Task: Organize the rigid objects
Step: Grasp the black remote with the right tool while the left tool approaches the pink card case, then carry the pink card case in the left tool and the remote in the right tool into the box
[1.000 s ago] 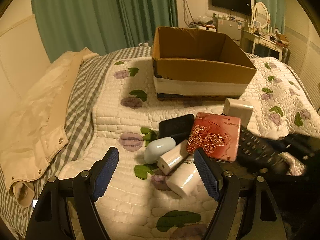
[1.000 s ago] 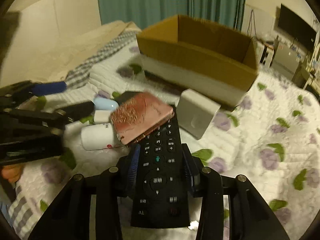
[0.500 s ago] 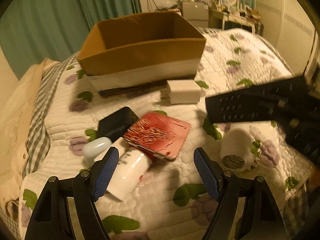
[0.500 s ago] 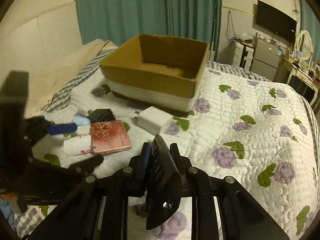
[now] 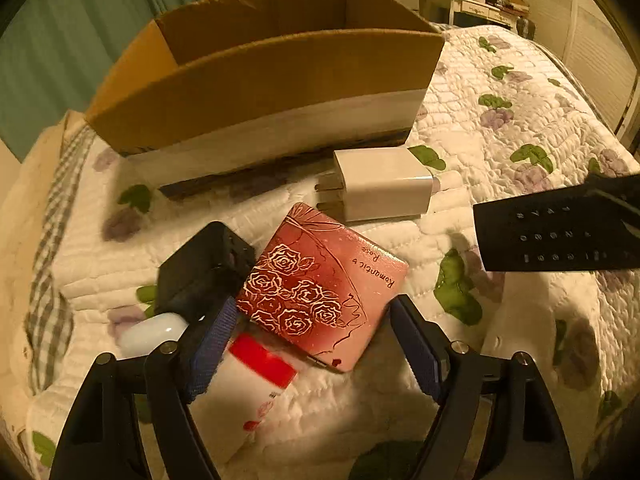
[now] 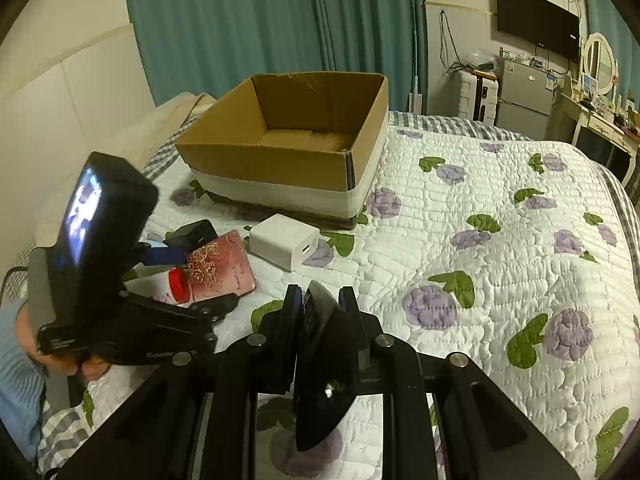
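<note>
An open cardboard box (image 5: pixel 260 76) (image 6: pixel 296 140) stands on the quilted bed. In front of it lie a white charger (image 5: pixel 380 184) (image 6: pixel 284 242), a pink rose-patterned case (image 5: pixel 320 288) (image 6: pixel 220 266), a black box (image 5: pixel 200 268), a pale blue oval thing (image 5: pixel 148 334) and a white tube with a red band (image 5: pixel 248 384). My left gripper (image 5: pixel 308 344) is open, its jaws on either side of the pink case's near edge. My right gripper (image 6: pixel 320 304) is shut on a black remote control (image 6: pixel 324 360) (image 5: pixel 560 232), held edge-up above the quilt.
The floral quilt (image 6: pixel 480 240) spreads to the right of the box. A beige coat (image 5: pixel 24 208) lies at the bed's left side. Teal curtains (image 6: pixel 240 20), a wall TV (image 6: pixel 536 26) and a dressing table (image 6: pixel 600 120) stand beyond the bed.
My right gripper has lifted the remote off the pile and turned it on edge. My left gripper has moved forward and down to the pink case.
</note>
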Available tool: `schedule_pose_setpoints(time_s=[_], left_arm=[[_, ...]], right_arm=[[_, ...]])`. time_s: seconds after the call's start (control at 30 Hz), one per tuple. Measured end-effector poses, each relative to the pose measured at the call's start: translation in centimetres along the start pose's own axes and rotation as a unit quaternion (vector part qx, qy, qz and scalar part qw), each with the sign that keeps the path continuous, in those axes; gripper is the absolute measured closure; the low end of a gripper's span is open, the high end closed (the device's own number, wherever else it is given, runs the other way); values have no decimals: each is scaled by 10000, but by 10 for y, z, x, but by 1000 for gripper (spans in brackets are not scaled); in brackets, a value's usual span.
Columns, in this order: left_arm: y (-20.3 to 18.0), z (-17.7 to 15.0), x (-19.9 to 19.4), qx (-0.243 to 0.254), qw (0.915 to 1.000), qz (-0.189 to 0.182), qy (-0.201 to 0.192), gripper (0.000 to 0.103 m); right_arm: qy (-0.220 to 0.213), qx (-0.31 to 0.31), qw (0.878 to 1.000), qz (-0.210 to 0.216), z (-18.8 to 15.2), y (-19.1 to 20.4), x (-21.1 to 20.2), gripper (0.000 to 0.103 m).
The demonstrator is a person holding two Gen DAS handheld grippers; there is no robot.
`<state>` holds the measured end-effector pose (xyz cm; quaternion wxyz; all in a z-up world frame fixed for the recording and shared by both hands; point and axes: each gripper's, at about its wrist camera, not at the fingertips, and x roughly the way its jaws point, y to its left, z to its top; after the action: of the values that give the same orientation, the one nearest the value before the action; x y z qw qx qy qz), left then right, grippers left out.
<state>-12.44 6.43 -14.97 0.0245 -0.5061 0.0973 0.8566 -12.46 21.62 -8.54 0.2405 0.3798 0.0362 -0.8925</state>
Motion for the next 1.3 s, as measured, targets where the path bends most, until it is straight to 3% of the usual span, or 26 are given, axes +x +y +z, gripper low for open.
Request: schedule_pose_setpoints(time_s=[0.2, 0.3, 0.37, 0.4, 0.47, 0.53, 0.63, 0.87, 1.03, 1.07, 1.13, 1.17, 1.3], left_arm=[[9, 10, 8, -259, 9987, -415, 158, 20], [6, 9, 2, -201, 9991, -373, 14, 25], [-3, 7, -6, 3, 9993, -339, -133, 40], [-5, 6, -10, 79, 9991, -360, -208, 54], [-14, 6, -18, 255, 9989, -171, -347, 60], [-19, 9, -22, 445, 9979, -50, -472, 75], [-17, 15, -29, 513, 9968, 83, -600, 77], [20, 23, -42, -276, 9944, 451, -918, 77], [24, 22, -8, -287, 9985, 128, -437, 81], [22, 24, -6, -260, 9984, 142, -473, 88], [22, 23, -11, -247, 9979, 108, -583, 92], [23, 24, -16, -243, 9975, 28, -659, 93], [18, 21, -33, -208, 9961, 18, -858, 93]], right_arm=[[50, 29, 10000, 32, -3, -2, 1, 85], [43, 25, 10000, 30, -3, -2, 1, 85], [9, 50, 10000, 21, -3, -3, -2, 85], [-7, 60, 10000, 14, -2, -4, -3, 85], [-27, 80, 10000, 5, -2, -4, -4, 85], [-20, 95, 10000, 13, -1, -6, -3, 85], [-14, 83, 10000, 15, -2, -5, -3, 85], [44, 121, 9999, 46, -3, -6, 1, 85], [101, 96, 9999, 61, -3, -4, 5, 90], [86, 93, 9999, 68, -3, -4, 4, 93], [85, 87, 9999, 81, -2, -4, 4, 96], [137, 63, 9999, 69, -2, -3, 6, 100], [376, 41, 9991, 176, -6, -3, 18, 99]])
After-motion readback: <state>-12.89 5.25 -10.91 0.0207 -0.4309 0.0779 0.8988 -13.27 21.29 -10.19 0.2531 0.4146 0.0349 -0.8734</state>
